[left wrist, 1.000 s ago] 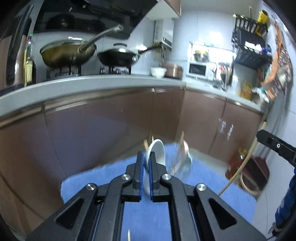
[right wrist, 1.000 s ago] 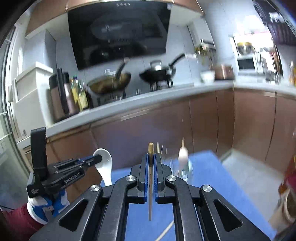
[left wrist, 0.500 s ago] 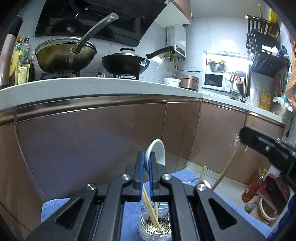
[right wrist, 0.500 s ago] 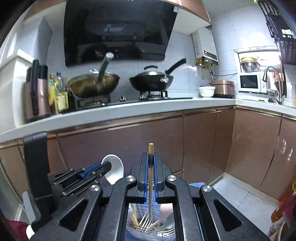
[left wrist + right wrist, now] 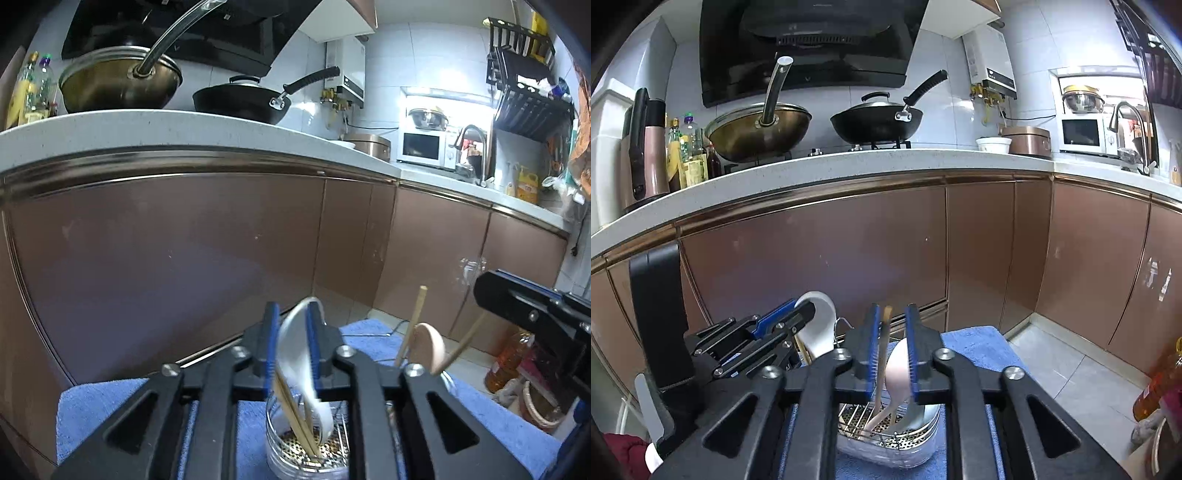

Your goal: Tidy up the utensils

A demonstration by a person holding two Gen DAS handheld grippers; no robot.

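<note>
In the left wrist view my left gripper (image 5: 292,325) hangs over a clear utensil holder (image 5: 306,450) with a metal strainer. Its jaws are opening; a blurred white spoon (image 5: 295,350) stands loose between the pads, handle down in the holder beside two chopsticks (image 5: 295,417). In the right wrist view my right gripper (image 5: 892,325) is above the same holder (image 5: 890,439), jaws opening, with a wooden chopstick (image 5: 885,332) free between the pads. A pink spoon (image 5: 897,373) leans in the holder. The left gripper (image 5: 798,314) and white spoon (image 5: 816,325) show at left.
The holder stands on a blue towel (image 5: 110,406) in front of brown cabinet doors (image 5: 166,258). Above runs a white counter (image 5: 849,162) with two pans on a stove. A yellow oil bottle (image 5: 506,365) and a basket stand on the floor at right.
Both grippers came down toward the holder and closer to the cabinets. Their jaws have parted, and the white spoon and the chopstick now sit loose and blurred between the pads.
</note>
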